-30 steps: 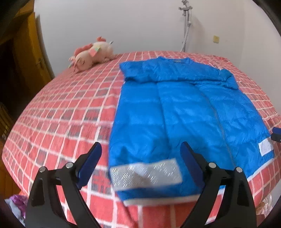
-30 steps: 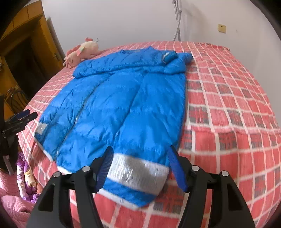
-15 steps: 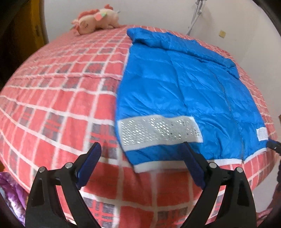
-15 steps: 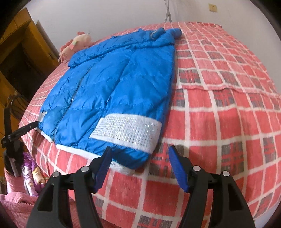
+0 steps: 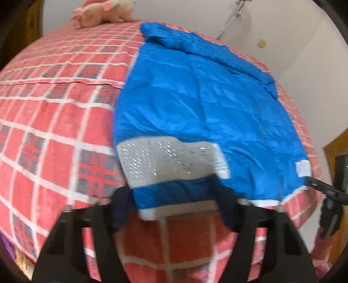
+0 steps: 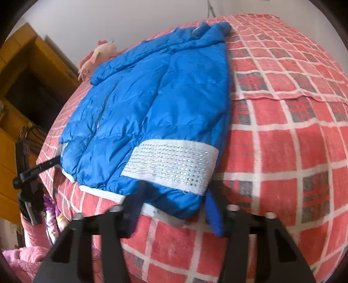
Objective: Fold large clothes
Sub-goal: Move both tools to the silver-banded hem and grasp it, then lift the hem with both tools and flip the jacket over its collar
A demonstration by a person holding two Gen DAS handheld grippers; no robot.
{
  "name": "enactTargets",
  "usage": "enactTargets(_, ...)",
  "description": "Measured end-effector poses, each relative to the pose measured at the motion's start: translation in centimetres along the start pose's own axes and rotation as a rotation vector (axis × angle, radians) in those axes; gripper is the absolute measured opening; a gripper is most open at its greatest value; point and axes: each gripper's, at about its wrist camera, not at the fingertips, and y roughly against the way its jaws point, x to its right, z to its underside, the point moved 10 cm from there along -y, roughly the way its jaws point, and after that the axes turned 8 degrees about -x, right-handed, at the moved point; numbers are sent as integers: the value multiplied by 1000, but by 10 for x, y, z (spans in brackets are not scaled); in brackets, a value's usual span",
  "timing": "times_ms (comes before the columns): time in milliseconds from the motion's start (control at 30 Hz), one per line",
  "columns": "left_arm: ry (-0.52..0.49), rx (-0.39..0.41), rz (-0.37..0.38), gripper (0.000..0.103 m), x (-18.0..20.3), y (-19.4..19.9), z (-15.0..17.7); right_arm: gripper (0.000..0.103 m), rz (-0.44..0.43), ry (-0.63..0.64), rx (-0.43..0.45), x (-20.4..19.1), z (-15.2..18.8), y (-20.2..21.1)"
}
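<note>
A blue puffy jacket (image 5: 206, 104) lies spread flat on the red plaid bedspread (image 5: 54, 130), with its hem at the near bed edge. My left gripper (image 5: 174, 206) is at the hem's left corner, under a silver sparkly band (image 5: 169, 161). Its jaws are closing with the white-edged hem between them, and the pads flank it. My right gripper (image 6: 174, 209) is at the other hem corner of the jacket (image 6: 156, 98), below the second silver band (image 6: 174, 165). Its jaws are also closing around the hem; the right pad stands just clear of the fabric.
A pink plush toy (image 5: 102, 13) lies at the far end of the bed, also in the right wrist view (image 6: 97, 56). Yellow wooden furniture (image 6: 21, 87) stands beside the bed. Pink cloth (image 6: 21, 256) lies below the near bed edge.
Both grippers have sunk and tipped down towards the jacket's hem. Their jaws have narrowed from wide open, and the hem corners now lie between the fingers.
</note>
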Motion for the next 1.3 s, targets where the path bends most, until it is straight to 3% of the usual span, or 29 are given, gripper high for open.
enactTargets(67,-10,8,-18,47,1,1,0,24,-5,2,8,0,0,2)
enactTargets(167,1,24,-20,32,-2,3,1,14,-37,-13,22,1,-1,7)
enactTargets(267,23,50,5,15,-3,14,-1,11,-78,-4,53,-3,-4,19)
enactTargets(367,6,84,40,11,3,30,-9,10,-119,21,98,-12,-15,37)
enactTargets(667,-64,218,124,8,40,76,-57,9,-146,94,208,-33,-61,88)
enactTargets(933,-79,326,141,8,53,104,-140,8,-190,74,258,-34,-140,125)
enactTargets(1133,-78,342,126,9,61,97,-206,8,-210,27,246,-25,-211,123)
enactTargets(1300,-62,320,104,9,61,67,-268,8,-200,-34,216,-8,-268,101)
